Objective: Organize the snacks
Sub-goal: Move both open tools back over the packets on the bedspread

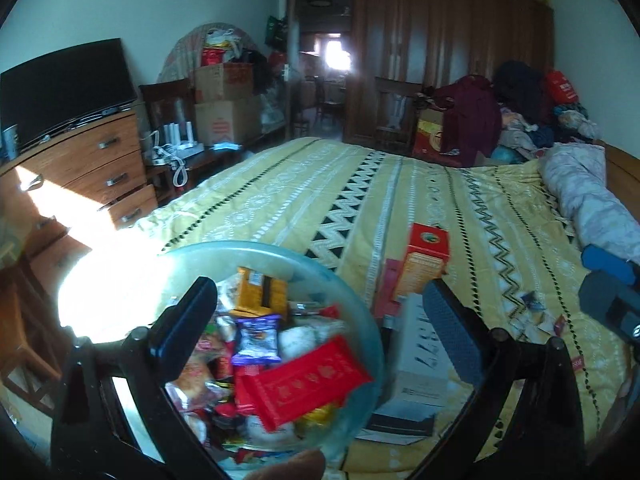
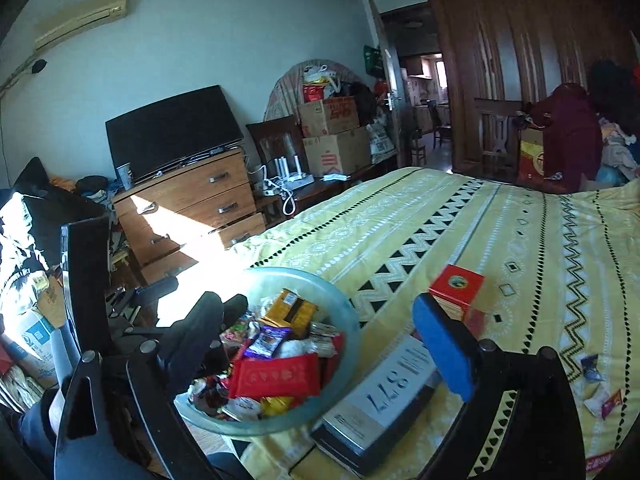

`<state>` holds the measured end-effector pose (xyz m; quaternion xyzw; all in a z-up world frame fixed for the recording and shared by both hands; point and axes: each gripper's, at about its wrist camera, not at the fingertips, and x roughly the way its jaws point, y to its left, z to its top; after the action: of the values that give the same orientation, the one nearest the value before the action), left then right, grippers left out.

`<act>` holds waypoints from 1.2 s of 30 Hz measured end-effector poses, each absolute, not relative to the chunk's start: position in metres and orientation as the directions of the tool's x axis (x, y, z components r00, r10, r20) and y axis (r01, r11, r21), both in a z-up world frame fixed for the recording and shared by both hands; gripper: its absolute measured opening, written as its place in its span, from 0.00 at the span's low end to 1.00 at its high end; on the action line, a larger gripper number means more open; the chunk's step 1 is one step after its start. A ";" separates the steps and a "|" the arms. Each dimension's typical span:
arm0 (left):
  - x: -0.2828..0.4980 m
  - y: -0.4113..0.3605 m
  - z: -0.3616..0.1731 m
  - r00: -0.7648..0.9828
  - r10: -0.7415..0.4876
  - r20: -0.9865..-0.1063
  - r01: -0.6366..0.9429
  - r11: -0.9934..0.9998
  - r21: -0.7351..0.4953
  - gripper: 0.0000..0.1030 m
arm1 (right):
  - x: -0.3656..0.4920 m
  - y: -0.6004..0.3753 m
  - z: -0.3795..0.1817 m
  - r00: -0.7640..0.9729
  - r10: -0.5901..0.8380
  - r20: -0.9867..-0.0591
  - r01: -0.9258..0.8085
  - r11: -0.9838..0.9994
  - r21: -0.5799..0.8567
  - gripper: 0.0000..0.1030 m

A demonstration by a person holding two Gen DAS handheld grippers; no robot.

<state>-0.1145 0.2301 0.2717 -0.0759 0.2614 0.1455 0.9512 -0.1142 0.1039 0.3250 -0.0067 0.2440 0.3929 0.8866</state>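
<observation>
On the yellow bed, we hold both grippers' fingers wide apart and empty, the snack bowl between the left gripper's fingers, left of the right gripper's.

One glass bowl is seen on the bed, heaped with wrapped snacks too jumbled to be counted; one large red packet and one purple packet can be told apart on top. Two boxes are seen beside the bowl: one white box and one orange box. About three loose wrappers are scattered on the bedspread. Two stacked cartons are seen at the far wall.
</observation>
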 end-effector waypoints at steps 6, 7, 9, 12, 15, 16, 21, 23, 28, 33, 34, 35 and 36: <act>-0.098 0.134 0.257 0.839 -0.086 -0.538 0.044 0.995 -0.090 1.00 | -0.113 -0.056 0.265 0.694 0.478 -0.539 -0.448 0.872 0.196 0.95; -0.092 0.118 0.251 0.817 -0.142 -0.559 0.106 0.990 -0.095 1.00 | -0.113 -0.078 0.257 0.707 0.446 -0.550 -0.406 0.891 0.201 0.95; -0.076 0.082 0.230 0.747 -0.240 -0.620 0.210 0.970 -0.123 1.00 | -0.113 -0.134 0.241 0.720 0.391 -0.574 -0.305 0.920 0.245 0.95; -0.047 0.040 0.186 0.648 -0.307 -0.697 0.283 0.947 -0.153 0.99 | -0.120 -0.195 0.219 0.721 0.339 -0.605 -0.192 0.936 0.296 0.95; -0.021 0.005 0.135 0.531 -0.332 -0.780 0.340 0.926 -0.163 0.83 | -0.124 -0.227 0.200 0.703 0.324 -0.633 -0.152 0.938 0.312 0.95; -0.014 -0.008 0.119 0.494 -0.332 -0.803 0.379 0.914 -0.145 0.81 | -0.125 -0.231 0.196 0.695 0.325 -0.641 -0.149 0.937 0.315 0.95; 0.010 -0.049 0.079 0.430 -0.365 -0.826 0.534 0.840 -0.094 0.77 | -0.116 -0.254 0.163 0.657 0.344 -0.671 -0.121 0.926 0.356 0.95; 0.022 -0.060 0.072 0.418 -0.378 -0.826 0.578 0.812 -0.079 0.77 | -0.112 -0.262 0.151 0.648 0.353 -0.675 -0.112 0.921 0.374 0.95; 0.049 -0.084 0.045 0.394 -0.363 -0.845 0.623 0.781 -0.045 0.78 | -0.101 -0.280 0.128 0.639 0.371 -0.674 -0.080 0.903 0.421 0.95; 0.040 -0.088 0.032 0.276 -0.413 -0.868 0.625 0.763 -0.164 0.77 | -0.101 -0.286 0.121 0.632 0.379 -0.676 -0.067 0.895 0.440 0.95; 0.030 -0.089 0.034 0.236 -0.433 -0.870 0.647 0.738 -0.192 0.76 | -0.100 -0.287 0.121 0.633 0.383 -0.673 -0.067 0.893 0.445 0.95; 0.020 -0.089 0.036 0.193 -0.455 -0.870 0.663 0.714 -0.226 0.74 | -0.100 -0.288 0.123 0.639 0.385 -0.666 -0.071 0.892 0.447 0.95; 0.011 -0.088 0.040 0.152 -0.484 -0.862 0.672 0.690 -0.269 0.65 | -0.100 -0.287 0.123 0.642 0.383 -0.664 -0.071 0.892 0.446 0.95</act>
<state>0.0108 -0.0883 0.0403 0.0892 0.5263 -0.3836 0.7536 -0.1005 -0.2873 0.1234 0.1934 0.4032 0.1283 0.8852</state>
